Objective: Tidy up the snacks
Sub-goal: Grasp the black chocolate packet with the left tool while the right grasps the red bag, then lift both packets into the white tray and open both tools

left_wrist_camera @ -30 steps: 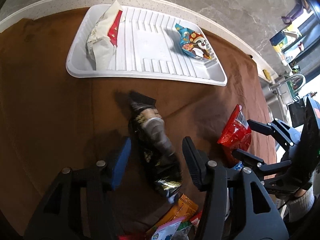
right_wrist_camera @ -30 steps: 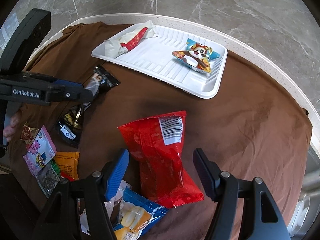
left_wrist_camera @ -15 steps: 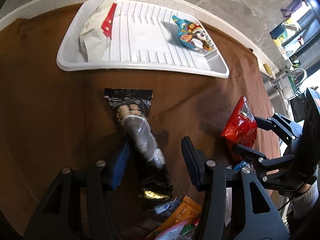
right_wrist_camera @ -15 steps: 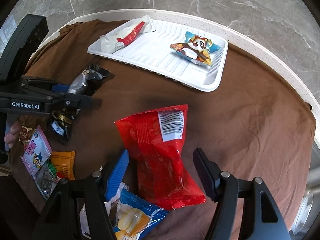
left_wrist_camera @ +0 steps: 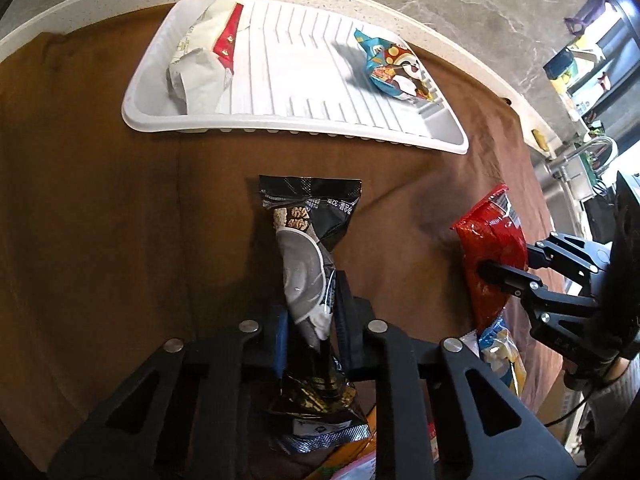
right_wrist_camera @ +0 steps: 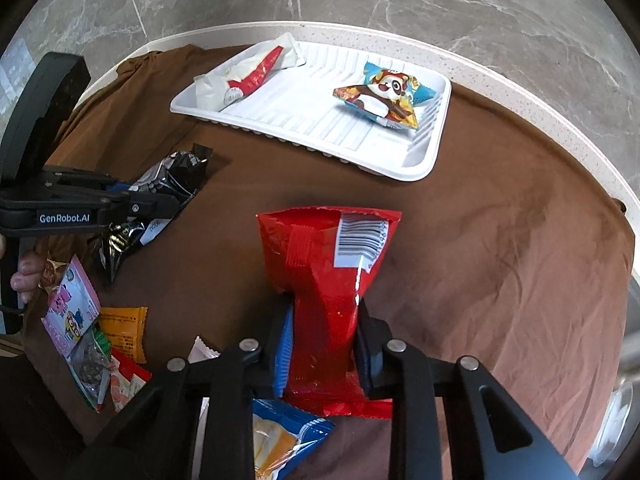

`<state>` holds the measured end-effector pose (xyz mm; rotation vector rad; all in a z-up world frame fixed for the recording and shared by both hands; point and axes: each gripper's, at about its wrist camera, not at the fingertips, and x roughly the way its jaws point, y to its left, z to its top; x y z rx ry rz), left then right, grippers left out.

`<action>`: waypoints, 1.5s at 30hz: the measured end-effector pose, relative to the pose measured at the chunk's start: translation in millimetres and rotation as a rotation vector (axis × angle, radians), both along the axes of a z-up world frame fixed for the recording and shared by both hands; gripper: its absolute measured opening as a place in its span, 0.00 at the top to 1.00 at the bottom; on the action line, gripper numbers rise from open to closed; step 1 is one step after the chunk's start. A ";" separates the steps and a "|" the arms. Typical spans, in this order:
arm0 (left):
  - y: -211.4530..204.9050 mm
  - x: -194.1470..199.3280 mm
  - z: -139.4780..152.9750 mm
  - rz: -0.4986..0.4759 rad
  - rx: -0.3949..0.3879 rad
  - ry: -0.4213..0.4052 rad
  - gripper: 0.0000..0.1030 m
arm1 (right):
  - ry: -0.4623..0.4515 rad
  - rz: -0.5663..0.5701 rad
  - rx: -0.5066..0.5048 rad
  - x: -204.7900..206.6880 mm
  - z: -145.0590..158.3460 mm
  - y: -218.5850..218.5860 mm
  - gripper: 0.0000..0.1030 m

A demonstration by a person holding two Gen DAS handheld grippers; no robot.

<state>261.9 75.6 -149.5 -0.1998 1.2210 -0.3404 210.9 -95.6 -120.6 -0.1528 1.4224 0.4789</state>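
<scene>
The left tool [left_wrist_camera: 310, 316] is pinching the black snack packet [left_wrist_camera: 308, 256] across its narrow middle, where the wrapper bunches and gives the pads something to bite; the packet runs from the lower centre of the left wrist frame up toward the white tray [left_wrist_camera: 296, 134], its sealed top edge pointing at the tray's near rim. The right tool [right_wrist_camera: 324, 346] is likewise pressed onto the waist of the red snack bag [right_wrist_camera: 328, 280], at centre of the right wrist frame, barcode end forward. Both grips look chosen so each packet can be carried to the tray at the top of the frames, where a white-and-red packet [left_wrist_camera: 204, 56] and a panda packet [right_wrist_camera: 382, 94] already lie well apart, leaving bare ribbed floor between them. Loose snacks [right_wrist_camera: 86, 332] wait at lower left on the brown cloth [right_wrist_camera: 500, 240] covering the table. Half a second ago both tools stood spread around their packets; now each has shut on its own, and the black packet appears raised off the cloth.
</scene>
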 end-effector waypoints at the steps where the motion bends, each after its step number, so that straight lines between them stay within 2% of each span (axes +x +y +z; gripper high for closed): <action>1: 0.1 0.4 -0.3 0.000 -0.004 0.002 0.85 | 0.003 -0.007 0.008 1.4 -0.7 -1.3 0.73; 16: 10.8 2.0 17.3 -0.004 -0.048 -0.034 0.87 | 0.059 -0.135 0.150 20.8 6.2 -24.4 0.76; 27: 23.0 12.6 42.8 0.006 -0.116 -0.063 0.87 | 0.062 -0.181 0.267 48.3 18.7 -20.0 0.76; 37: 32.4 58.8 62.5 0.015 -0.123 -0.115 0.87 | 0.044 -0.216 0.357 104.8 15.8 -7.3 0.76; 45: 37.0 111.4 62.2 0.030 -0.128 -0.137 0.87 | 0.034 -0.233 0.371 149.9 -3.6 13.1 0.76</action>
